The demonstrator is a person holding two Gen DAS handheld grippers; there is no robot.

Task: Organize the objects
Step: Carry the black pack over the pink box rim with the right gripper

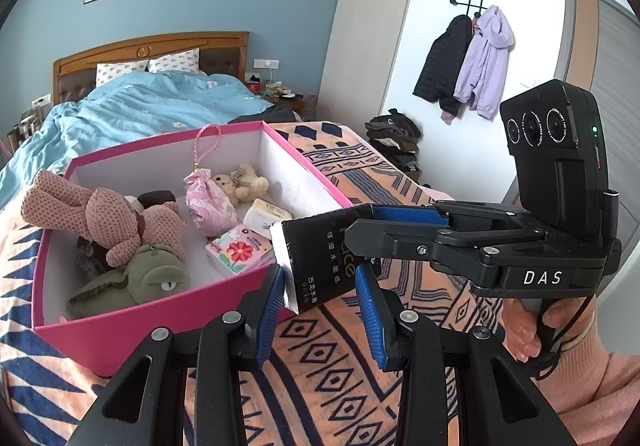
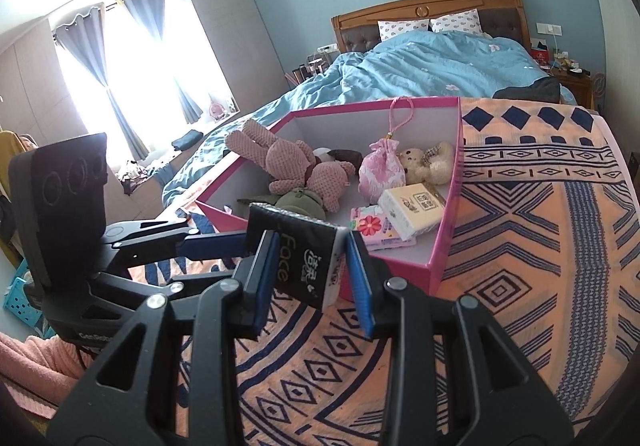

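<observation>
A black tissue pack [image 1: 320,254] [image 2: 304,262] hangs just above the near rim of a pink box [image 1: 160,320] [image 2: 450,185]. Both grippers are shut on it. My left gripper [image 1: 320,280] [image 2: 236,246] clamps it across its width. From the side, my right gripper [image 1: 362,224] [image 2: 312,246] clamps the same pack. Inside the box lie a pink knitted bunny [image 1: 116,217], a green plush [image 1: 136,282], a pink pouch [image 1: 208,201], a small teddy bear [image 1: 240,181], a floral tissue pack [image 1: 238,250] and a white tissue pack [image 1: 266,215].
The box stands on an orange and navy patterned blanket [image 1: 332,358] [image 2: 520,246]. Behind it is a bed with a blue duvet [image 1: 160,101]. Jackets [image 1: 472,61] hang on the wall above a pile of clothes [image 1: 394,141]. A hand in a pink sleeve [image 1: 588,374] holds the right gripper.
</observation>
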